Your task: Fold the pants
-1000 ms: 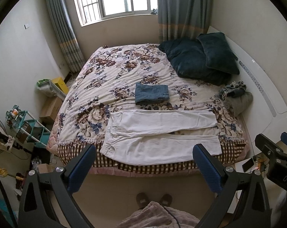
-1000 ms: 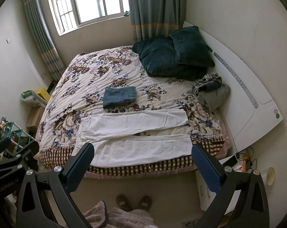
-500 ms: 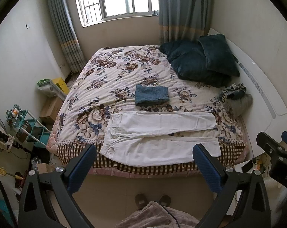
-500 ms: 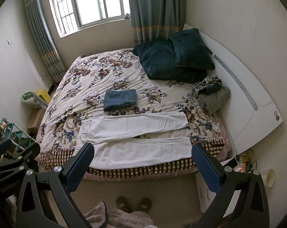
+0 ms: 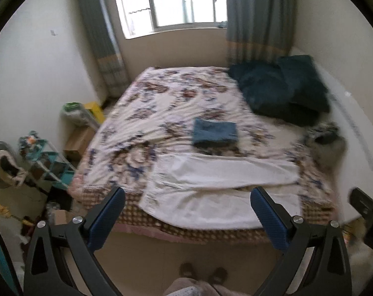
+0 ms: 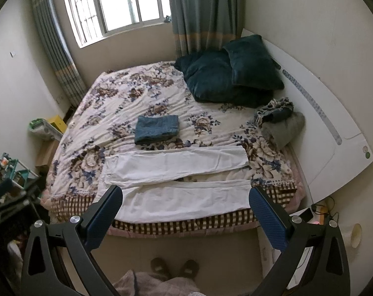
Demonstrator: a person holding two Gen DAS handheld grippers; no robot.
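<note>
White pants (image 6: 176,182) lie flat on the floral bed (image 6: 127,103) below the window (image 6: 112,2). My left gripper (image 5: 187,218) and right gripper (image 6: 186,215) both gape wide, holding nothing.

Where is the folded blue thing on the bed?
In the right wrist view, the folded blue garment lies mid-bed, just beyond the white pants, left of the dark pillows.
</note>
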